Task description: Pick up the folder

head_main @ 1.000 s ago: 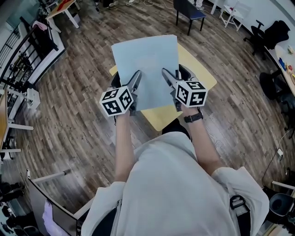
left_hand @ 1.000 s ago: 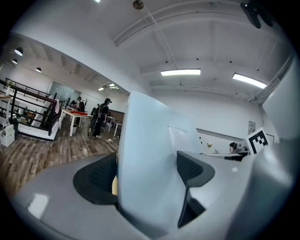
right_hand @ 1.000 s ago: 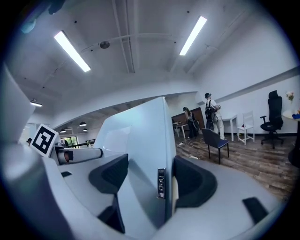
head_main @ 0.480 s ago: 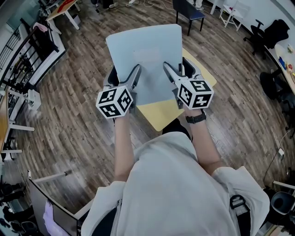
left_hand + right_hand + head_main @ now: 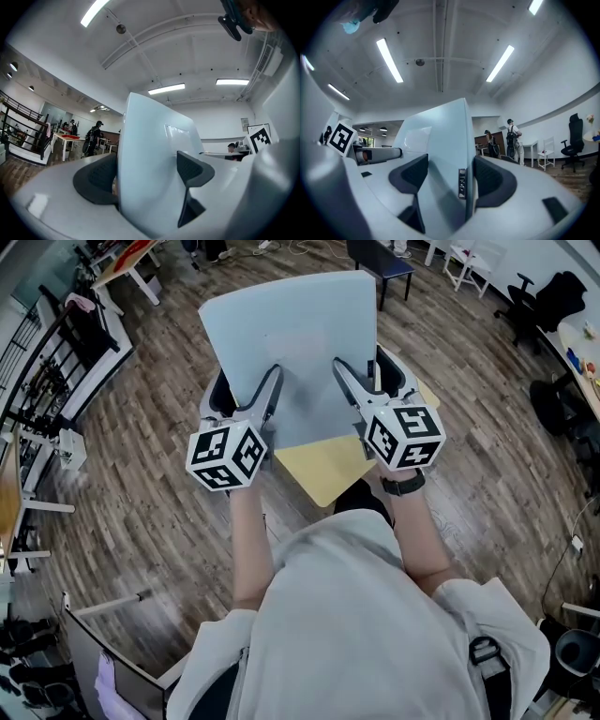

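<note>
A pale blue folder (image 5: 292,341) is held up off the yellow table (image 5: 323,470), gripped along its near edge by both grippers. My left gripper (image 5: 246,392) is shut on the folder's left part, and my right gripper (image 5: 367,373) is shut on its right part. In the left gripper view the folder (image 5: 150,150) stands upright between the dark pads (image 5: 96,180), clamped by the left gripper (image 5: 145,177). The right gripper view shows the folder's (image 5: 440,136) edge pinched in the right gripper (image 5: 449,180), with a small clip on that edge.
A dark chair (image 5: 380,261) stands on the wood floor beyond the table. Desks and a black railing (image 5: 56,343) line the left side, and office chairs (image 5: 553,306) stand at the right. People (image 5: 512,140) stand far off in the room.
Both grippers have risen with the folder, which now sits higher and nearer the camera. More of the yellow table shows beneath it.
</note>
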`<state>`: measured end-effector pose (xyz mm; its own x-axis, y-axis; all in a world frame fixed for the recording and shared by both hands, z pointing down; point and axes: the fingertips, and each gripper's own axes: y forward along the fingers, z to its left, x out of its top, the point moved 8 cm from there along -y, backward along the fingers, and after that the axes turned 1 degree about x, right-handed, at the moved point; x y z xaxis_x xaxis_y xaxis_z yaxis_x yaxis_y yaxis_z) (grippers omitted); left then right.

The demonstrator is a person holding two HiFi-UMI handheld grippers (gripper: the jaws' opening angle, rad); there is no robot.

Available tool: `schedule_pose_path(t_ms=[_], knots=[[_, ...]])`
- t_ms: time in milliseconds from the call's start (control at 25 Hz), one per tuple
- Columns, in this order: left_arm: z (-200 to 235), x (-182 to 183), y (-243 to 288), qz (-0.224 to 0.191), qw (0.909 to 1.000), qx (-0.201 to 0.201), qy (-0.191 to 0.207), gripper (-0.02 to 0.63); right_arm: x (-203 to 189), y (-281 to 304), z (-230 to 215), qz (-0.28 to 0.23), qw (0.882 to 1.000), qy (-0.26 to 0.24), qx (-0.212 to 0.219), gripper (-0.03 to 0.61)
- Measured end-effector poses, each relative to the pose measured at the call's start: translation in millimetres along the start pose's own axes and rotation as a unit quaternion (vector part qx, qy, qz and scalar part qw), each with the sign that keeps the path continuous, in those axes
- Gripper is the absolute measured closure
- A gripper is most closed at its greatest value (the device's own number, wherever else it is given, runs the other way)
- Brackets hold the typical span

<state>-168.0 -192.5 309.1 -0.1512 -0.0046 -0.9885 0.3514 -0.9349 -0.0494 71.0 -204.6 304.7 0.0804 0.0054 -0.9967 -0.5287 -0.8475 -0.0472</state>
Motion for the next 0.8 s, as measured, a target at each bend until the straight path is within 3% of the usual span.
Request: schedule_pose_path(t_ms=[800], knots=[[-7, -17, 28, 0.025, 0.9997, 0.006, 0.0, 0.212, -13, 13, -30, 0.02, 1.0, 0.001, 0.002, 0.268]])
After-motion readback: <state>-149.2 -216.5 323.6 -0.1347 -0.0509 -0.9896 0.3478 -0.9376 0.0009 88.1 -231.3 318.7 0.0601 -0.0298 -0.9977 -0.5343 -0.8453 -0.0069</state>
